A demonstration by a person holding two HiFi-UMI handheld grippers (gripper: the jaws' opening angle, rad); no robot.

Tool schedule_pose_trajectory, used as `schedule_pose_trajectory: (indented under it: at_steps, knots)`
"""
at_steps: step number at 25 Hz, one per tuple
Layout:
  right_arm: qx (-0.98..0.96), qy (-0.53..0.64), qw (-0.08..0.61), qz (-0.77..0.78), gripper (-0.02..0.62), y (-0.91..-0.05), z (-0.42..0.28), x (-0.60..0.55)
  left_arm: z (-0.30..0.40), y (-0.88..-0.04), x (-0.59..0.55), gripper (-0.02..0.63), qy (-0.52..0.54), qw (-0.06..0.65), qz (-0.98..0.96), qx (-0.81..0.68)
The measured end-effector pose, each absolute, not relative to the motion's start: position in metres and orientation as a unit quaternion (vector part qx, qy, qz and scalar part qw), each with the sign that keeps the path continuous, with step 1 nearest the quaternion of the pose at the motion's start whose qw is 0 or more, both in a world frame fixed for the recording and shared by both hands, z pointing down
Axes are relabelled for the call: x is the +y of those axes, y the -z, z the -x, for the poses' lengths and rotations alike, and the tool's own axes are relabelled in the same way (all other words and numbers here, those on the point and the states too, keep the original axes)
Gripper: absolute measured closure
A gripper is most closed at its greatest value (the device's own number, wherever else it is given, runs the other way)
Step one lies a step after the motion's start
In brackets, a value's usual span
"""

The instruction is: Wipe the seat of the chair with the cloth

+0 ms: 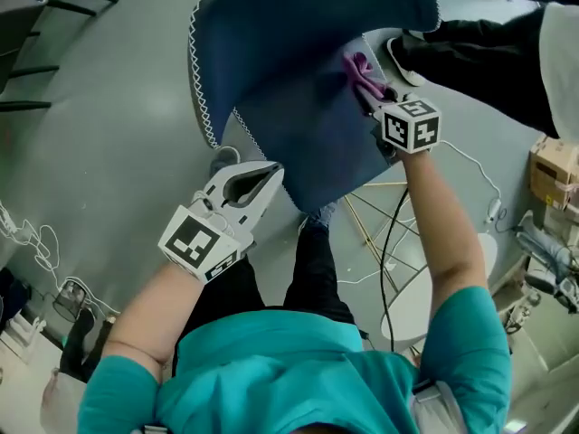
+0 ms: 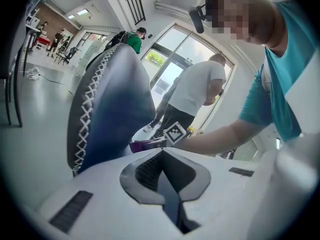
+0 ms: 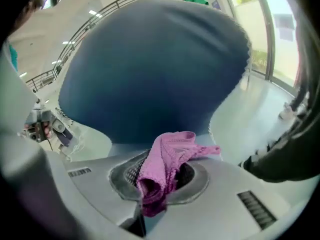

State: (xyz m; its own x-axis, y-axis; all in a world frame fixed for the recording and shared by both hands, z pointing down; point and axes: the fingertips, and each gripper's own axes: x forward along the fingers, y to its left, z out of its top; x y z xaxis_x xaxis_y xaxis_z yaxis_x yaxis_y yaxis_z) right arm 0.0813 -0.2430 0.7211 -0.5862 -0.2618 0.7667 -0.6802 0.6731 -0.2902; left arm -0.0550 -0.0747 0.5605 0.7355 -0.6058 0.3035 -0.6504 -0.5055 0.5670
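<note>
A dark blue padded chair (image 1: 317,70) with white cross-stitching along its edge fills the upper middle of the head view. My right gripper (image 1: 366,84) is shut on a pink cloth (image 3: 167,166) and holds it against the blue seat (image 3: 150,69). The cloth bunches between the jaws and folds forward over them. My left gripper (image 1: 267,181) hangs shut and empty just below the seat's front left edge, its jaws pressed together. In the left gripper view the chair's stitched edge (image 2: 87,114) rises at the left, with the cloth (image 2: 142,145) and the right gripper beyond it.
Thin metal chair legs (image 1: 384,233) and a white cable (image 1: 475,174) lie on the grey floor under the seat. A second person in dark trousers (image 1: 493,48) stands close at the upper right. Cardboard boxes (image 1: 554,172) are at the right, black chair legs (image 1: 36,25) at the upper left.
</note>
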Motion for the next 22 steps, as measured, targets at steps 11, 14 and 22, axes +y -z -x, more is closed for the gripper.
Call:
schedule_pose_trajectory:
  at_steps: [11,14,22]
  knots:
    - [-0.824,-0.077,0.483,-0.285,0.543,-0.802,0.028,-0.242,0.105,-0.566,-0.062,0.601,-0.02,0.35,-0.857,-0.378]
    - [-0.819,-0.064,0.497,-0.278,0.544,-0.805,0.028,-0.237,0.107,-0.568,-0.059,0.603,-0.017,0.355,-0.854,-0.38]
    - [-0.822,-0.024,0.524,-0.222,0.546,-0.811,0.025,-0.225,0.097,-0.56,-0.066,0.603,-0.02,0.353,-0.858,-0.373]
